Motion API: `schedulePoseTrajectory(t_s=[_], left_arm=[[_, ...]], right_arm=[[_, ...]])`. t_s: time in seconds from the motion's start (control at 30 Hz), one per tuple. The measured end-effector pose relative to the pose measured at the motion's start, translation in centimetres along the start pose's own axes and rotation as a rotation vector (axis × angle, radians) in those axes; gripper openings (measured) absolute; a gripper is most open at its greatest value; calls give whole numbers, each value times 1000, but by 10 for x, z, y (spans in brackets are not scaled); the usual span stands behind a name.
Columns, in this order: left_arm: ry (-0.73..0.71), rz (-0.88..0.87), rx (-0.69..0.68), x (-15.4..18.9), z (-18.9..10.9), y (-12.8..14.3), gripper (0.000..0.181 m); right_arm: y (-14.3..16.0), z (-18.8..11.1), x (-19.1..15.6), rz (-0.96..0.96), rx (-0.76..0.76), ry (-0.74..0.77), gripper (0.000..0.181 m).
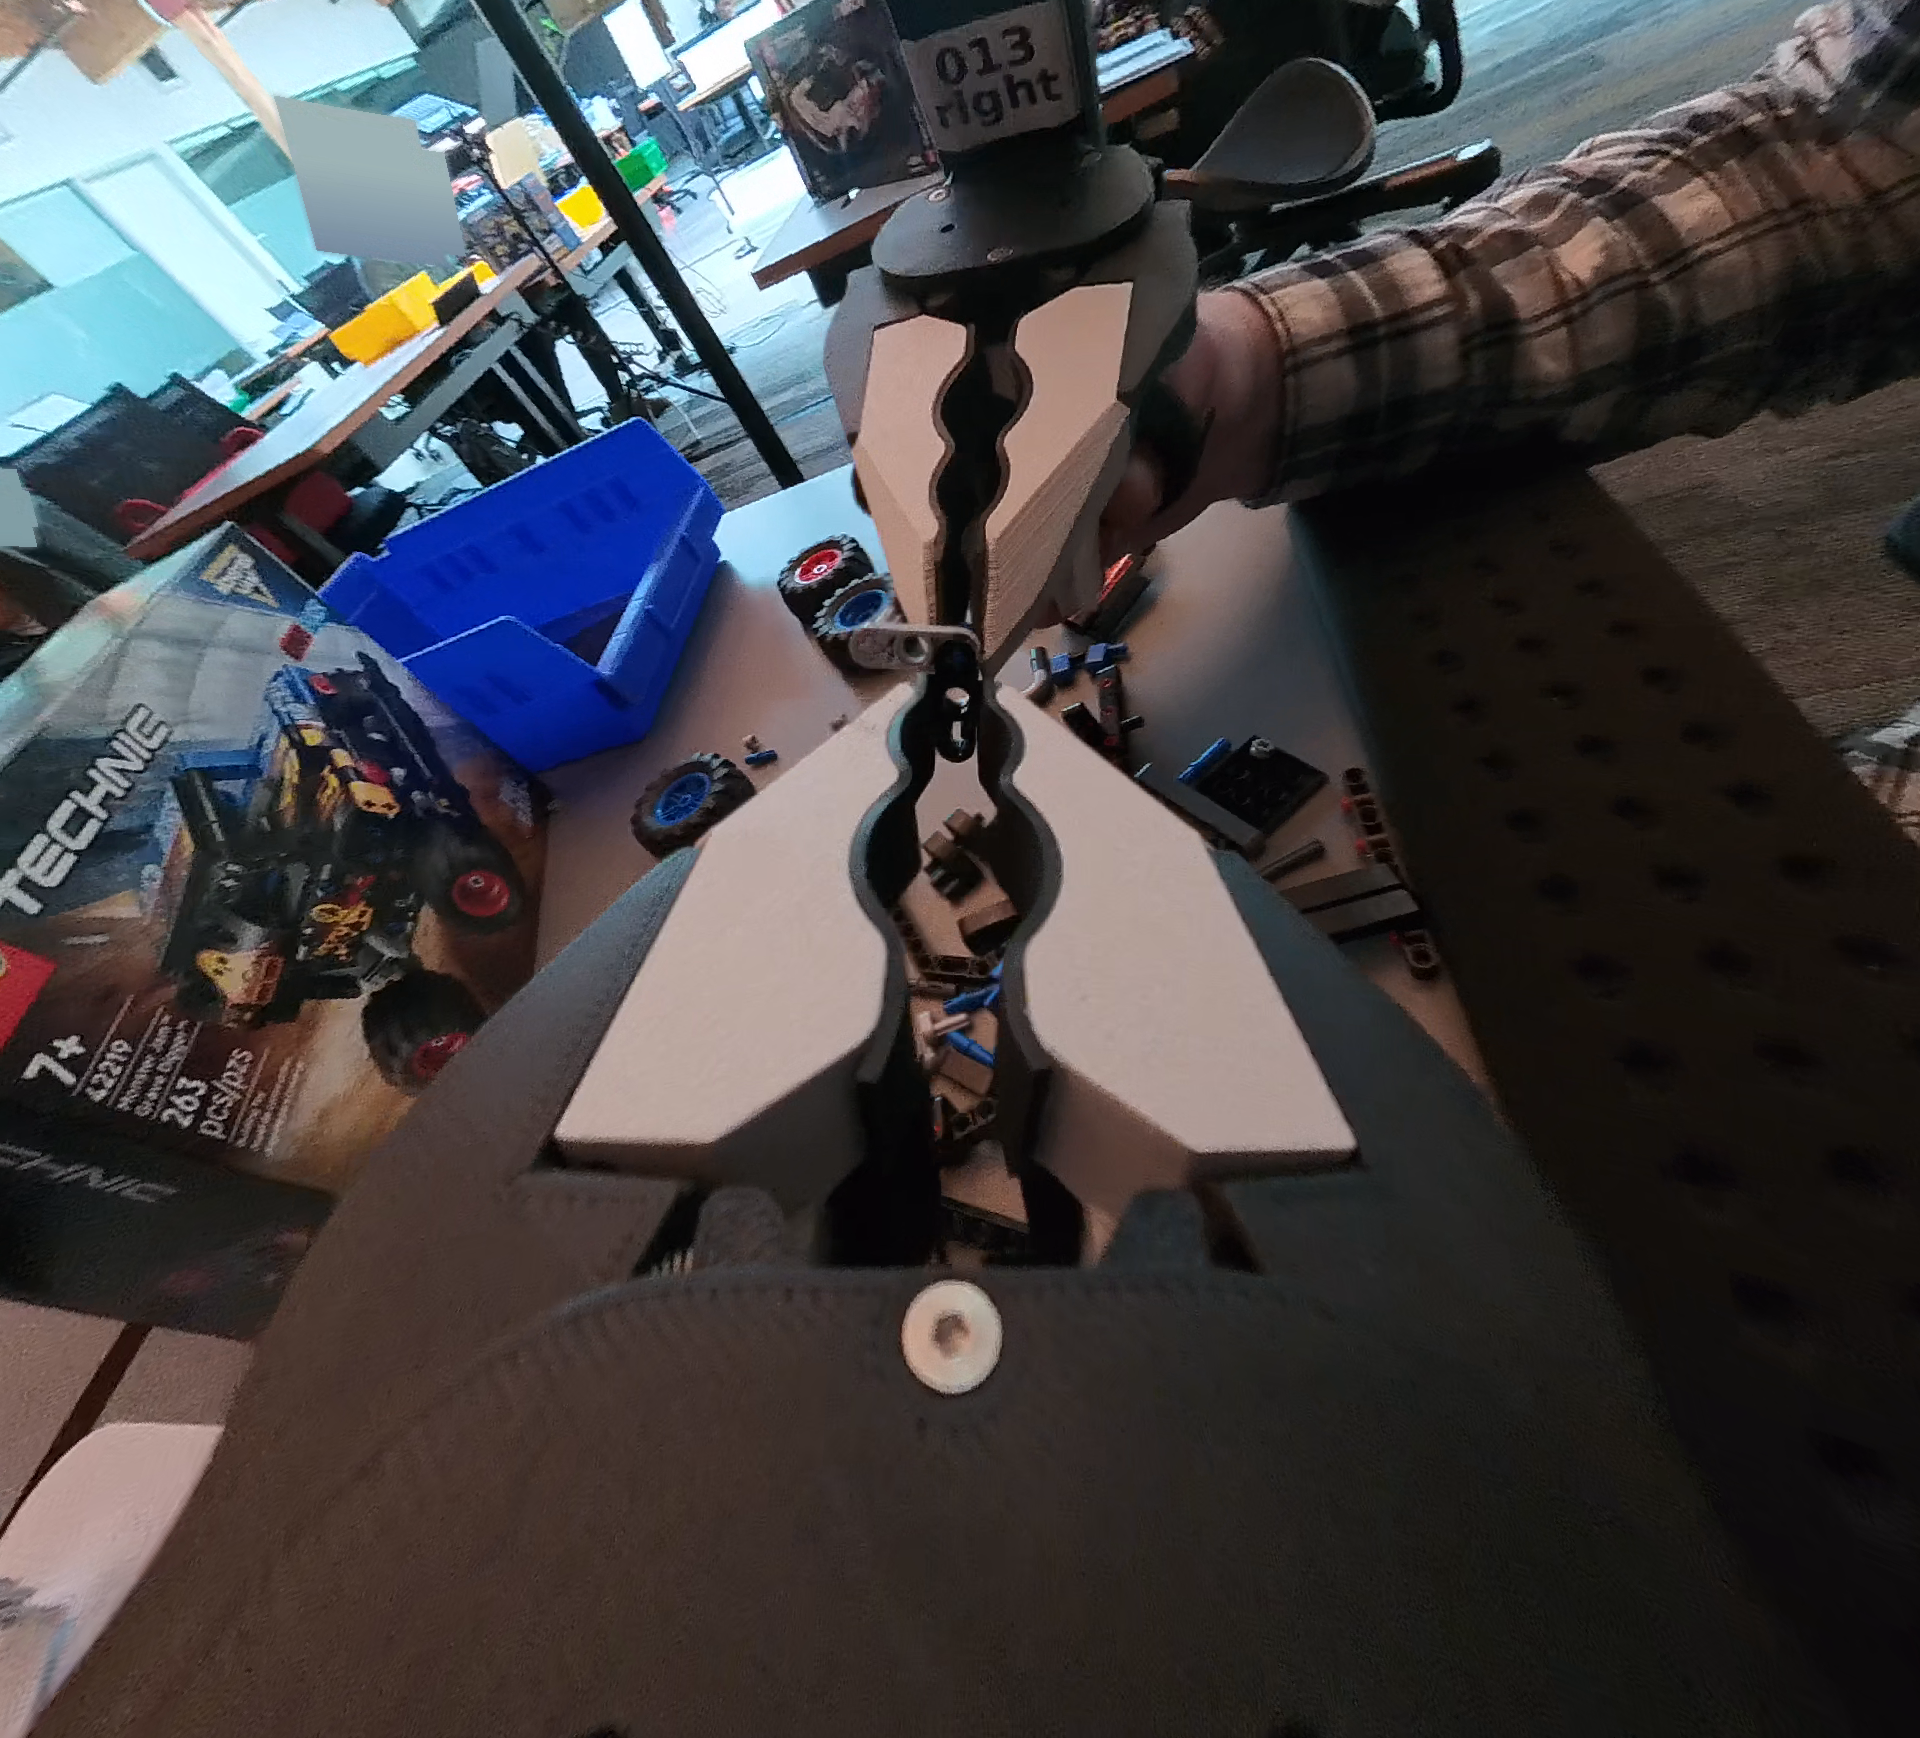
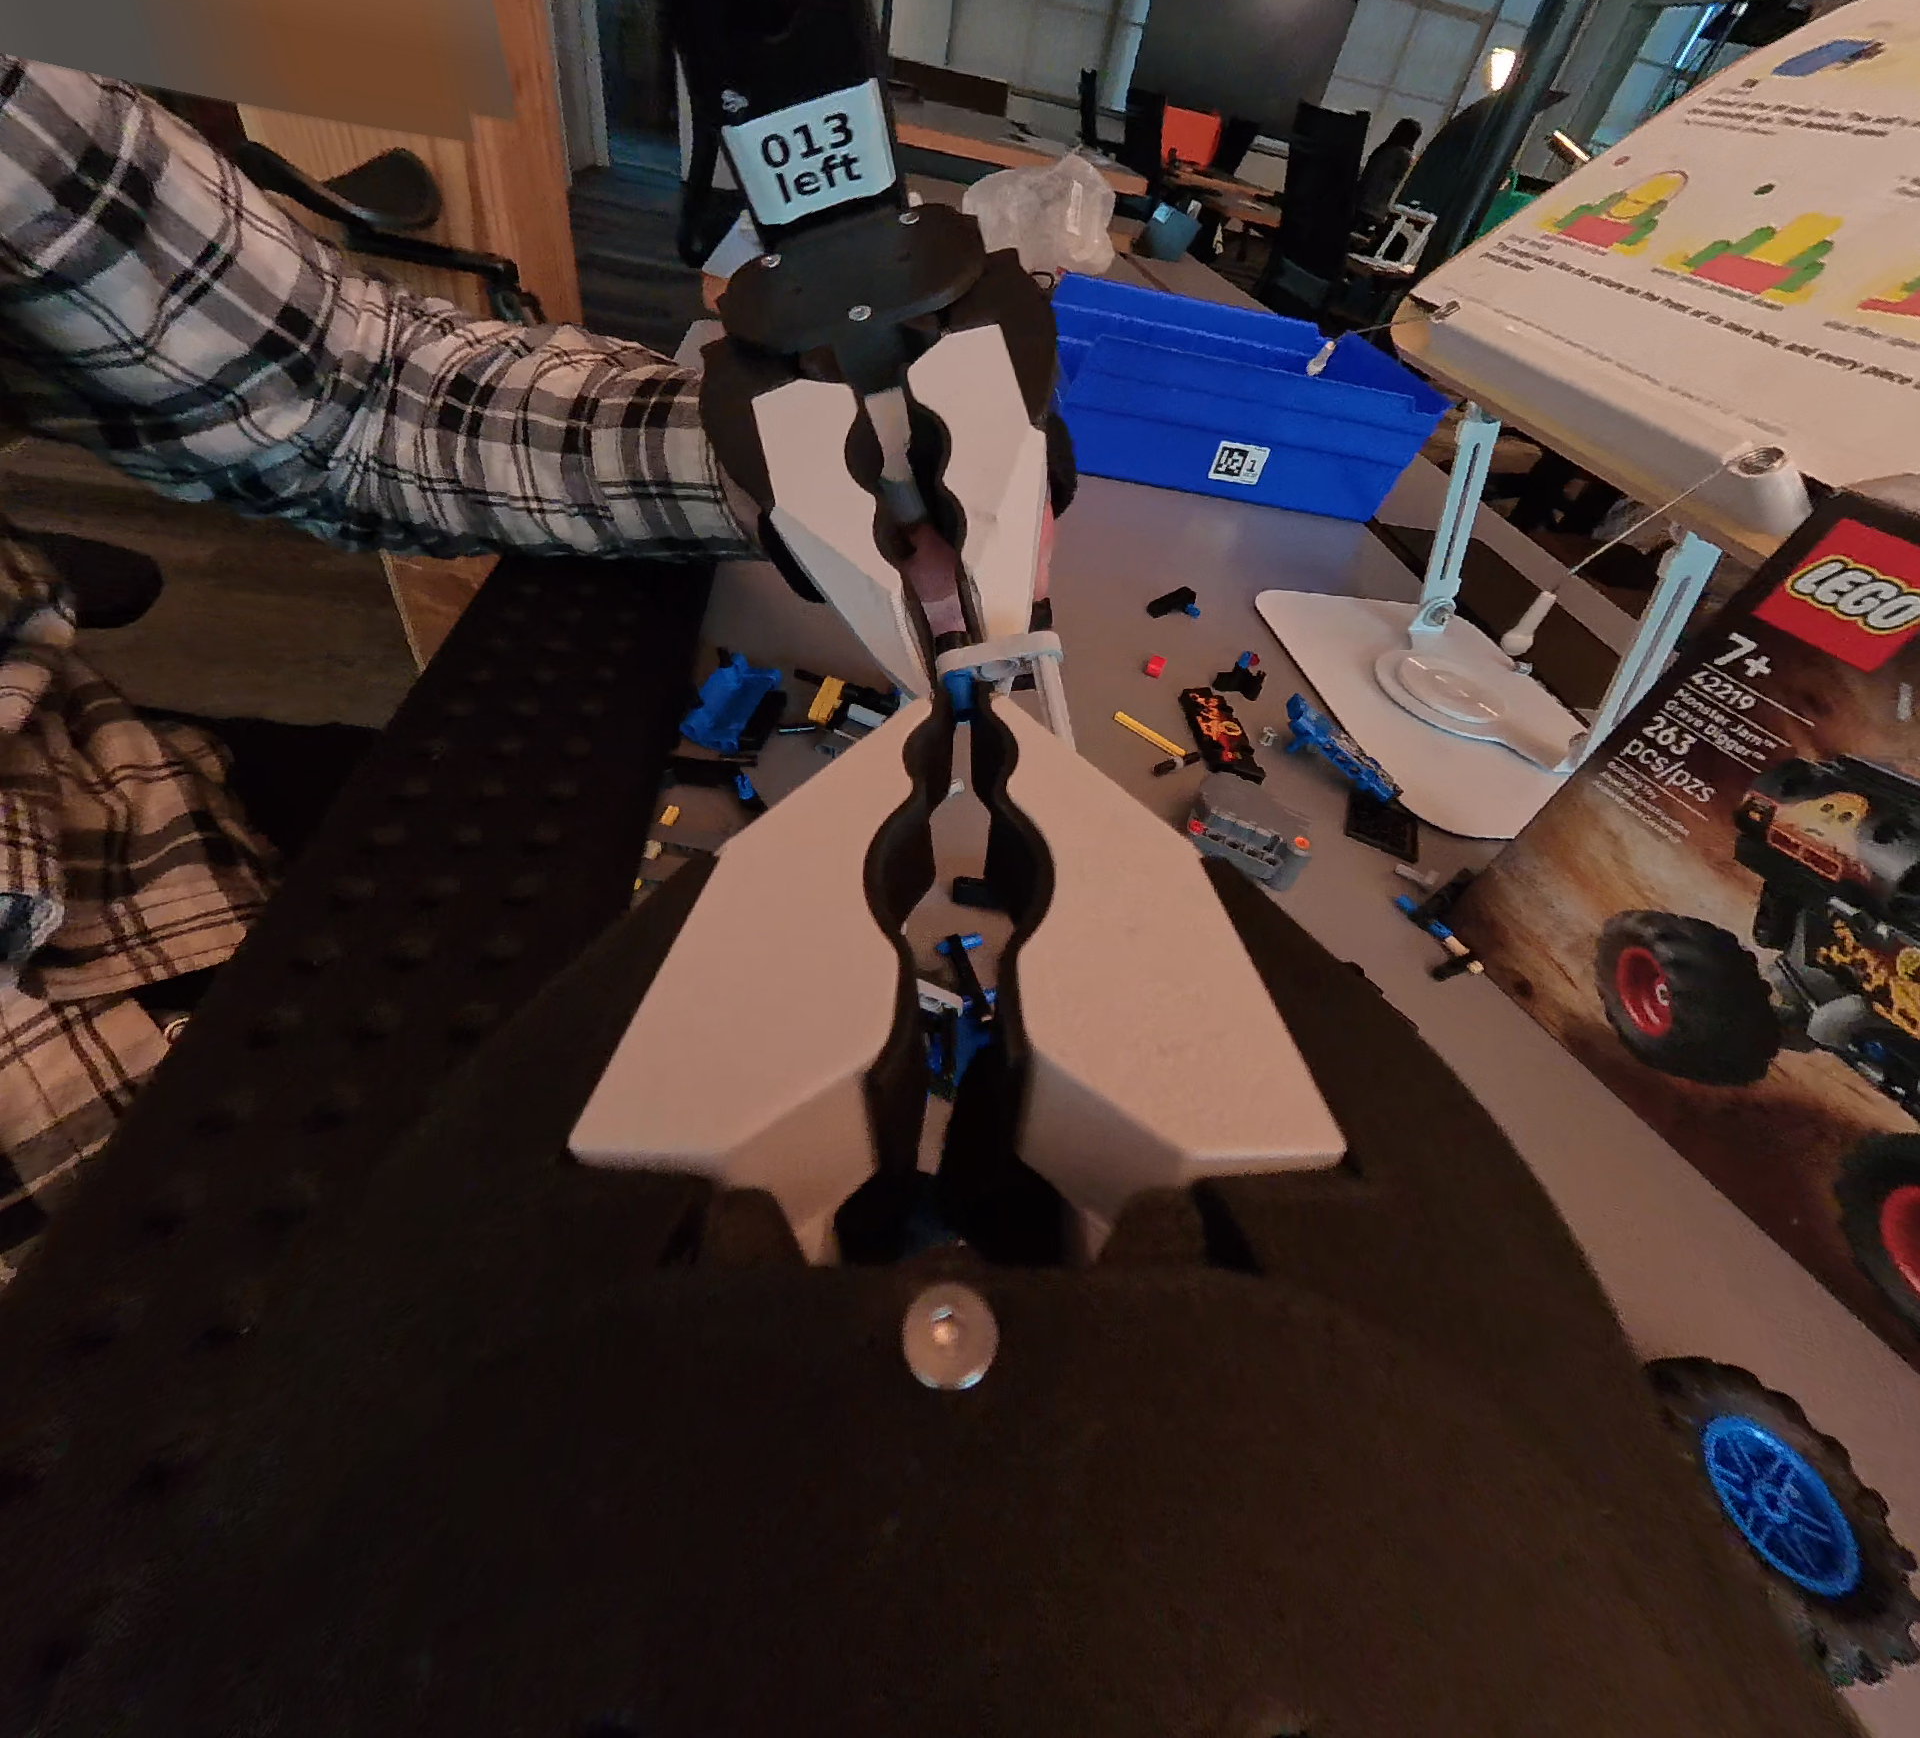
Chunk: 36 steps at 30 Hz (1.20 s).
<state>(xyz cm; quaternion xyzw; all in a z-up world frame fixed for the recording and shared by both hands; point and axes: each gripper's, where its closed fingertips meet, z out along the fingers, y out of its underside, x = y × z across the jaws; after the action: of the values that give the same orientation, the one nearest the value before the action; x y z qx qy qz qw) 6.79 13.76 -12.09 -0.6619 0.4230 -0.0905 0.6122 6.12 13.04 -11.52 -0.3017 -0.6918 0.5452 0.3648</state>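
While tip to tip over the table [image 1: 1226, 587] | left gripper [image 1: 958, 724] pinched on black link [image 1: 956, 732] | right gripper [image 1: 961, 628] clamped on grey beam [image 1: 904, 646], at 12 o'clock | wheels [image 1: 836, 582] at 11 | best kept aligned, pressed gently.

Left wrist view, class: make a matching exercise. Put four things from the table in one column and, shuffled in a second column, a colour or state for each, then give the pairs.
Things
1. storage bin
2. toy box
3. wheel beside the bin
4. left gripper

Descriptions
A. blue hub, black tyre, lying loose on the table
B. jaws shut on a dark blue piece
C. solid blue, open top
D. printed with a monster truck picture

Pairs: 1-C, 2-D, 3-A, 4-B
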Motion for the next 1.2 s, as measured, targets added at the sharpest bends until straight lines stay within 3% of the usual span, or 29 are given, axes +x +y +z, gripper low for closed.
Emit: schedulePoseTrajectory(t_s=[0.57, 0.63, 0.67, 0.73, 0.83, 0.97, 1.07, 1.2], left_arm=[[89, -231, 167, 5, -4, -23, 4], [27, -370, 389, -27, -38, -54, 4], [-31, -373, 416, -43, -54, -55, 4], [-6, -304, 225, -25, -30, -21, 5], [23, -278, 225, -13, -14, -28, 5], [46, -298, 193, -8, -9, -13, 5], [35, -268, 180, -7, -1, -12, 5], [38, -297, 209, -9, -2, -14, 5]], right_arm=[[-5, -7, -7, -3, 54, -24, 0], [11, -13, 1, 12, 4, 10, 0], [10, -18, 2, 44, 36, 9, 0], [0, -18, 6, 53, 71, 32, 0], [7, -2, 6, 50, 6, 30, 0], [-12, -12, 13, 74, 120, 84, 0], [-12, -7, 11, 74, 108, 74, 9], [-3, -8, 13, 89, 79, 69, 7]])
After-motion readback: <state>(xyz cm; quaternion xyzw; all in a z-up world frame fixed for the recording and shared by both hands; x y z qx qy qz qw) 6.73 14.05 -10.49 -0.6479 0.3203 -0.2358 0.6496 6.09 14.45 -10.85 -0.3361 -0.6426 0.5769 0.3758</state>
